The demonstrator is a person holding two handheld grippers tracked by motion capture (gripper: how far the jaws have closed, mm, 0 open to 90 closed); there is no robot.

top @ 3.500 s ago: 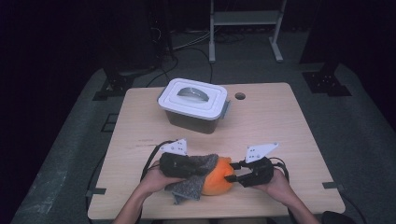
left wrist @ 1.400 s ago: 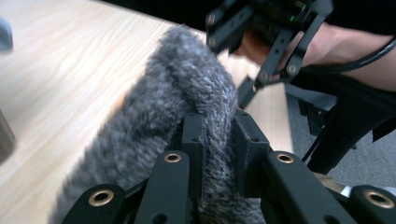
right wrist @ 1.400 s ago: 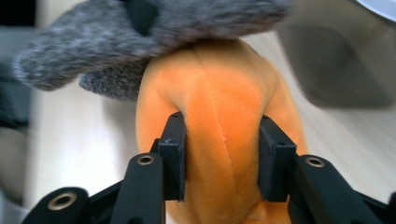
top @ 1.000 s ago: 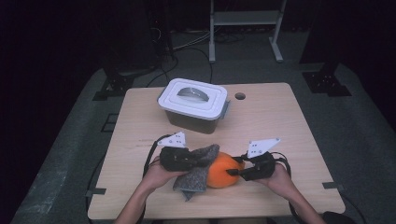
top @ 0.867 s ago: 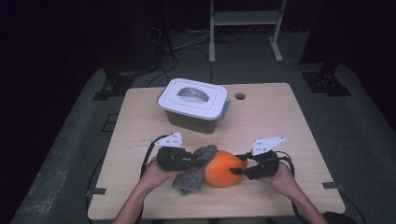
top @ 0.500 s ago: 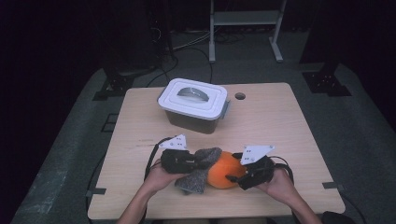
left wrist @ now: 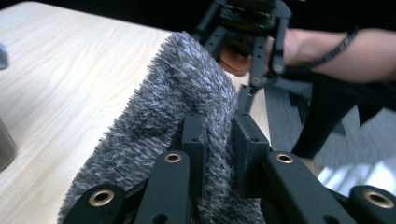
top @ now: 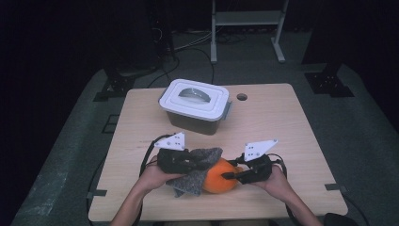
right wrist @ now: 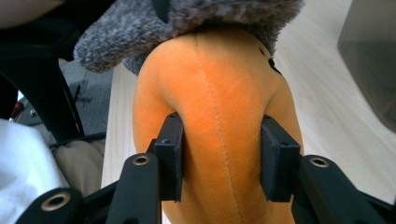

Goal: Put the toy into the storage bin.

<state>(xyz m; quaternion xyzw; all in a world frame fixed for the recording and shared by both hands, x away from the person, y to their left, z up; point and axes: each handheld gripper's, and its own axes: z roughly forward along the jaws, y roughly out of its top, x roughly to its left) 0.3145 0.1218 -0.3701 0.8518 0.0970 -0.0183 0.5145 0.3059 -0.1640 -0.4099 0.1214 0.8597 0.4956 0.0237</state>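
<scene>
**Right tool re-grips the orange plush while the left tool holds the grey cloth**

In the high view, both hands sit at the lower centre of the frame, and little has shifted on the left since a second ago. The left tool (top: 188, 162) is at much the same spot, jaws pinched nearly together on the grey fuzzy cloth (top: 195, 172). The left gripper view shows this plainly: the two black pads are sunk into a fold of the cloth (left wrist: 173, 116), which rises away from them toward the upper middle of the frame and drapes toward the right tool (left wrist: 250, 32) beyond.

Just right of the cloth in the high view lies the orange plush (top: 219, 176), low on the counter (top: 282, 127), partly under the cloth's edge. The change is here. A second ago the right tool met the plush at its right side; its jaws have just opened wide and then been closing again. Now the right tool (top: 235, 175) has the plush between its jaws. In the right gripper view the pads press into the soft orange body (right wrist: 219, 121) on both sides of its seam, standing about half open around it, with the grey cloth (right wrist: 187, 23) across the top of the frame.

That reads as a fresh, deeper grip, likely so the two hands can pull cloth and plush against each other.

The white-lidded box (top: 195, 106) stands at the upper centre, well apart from both tools.
</scene>
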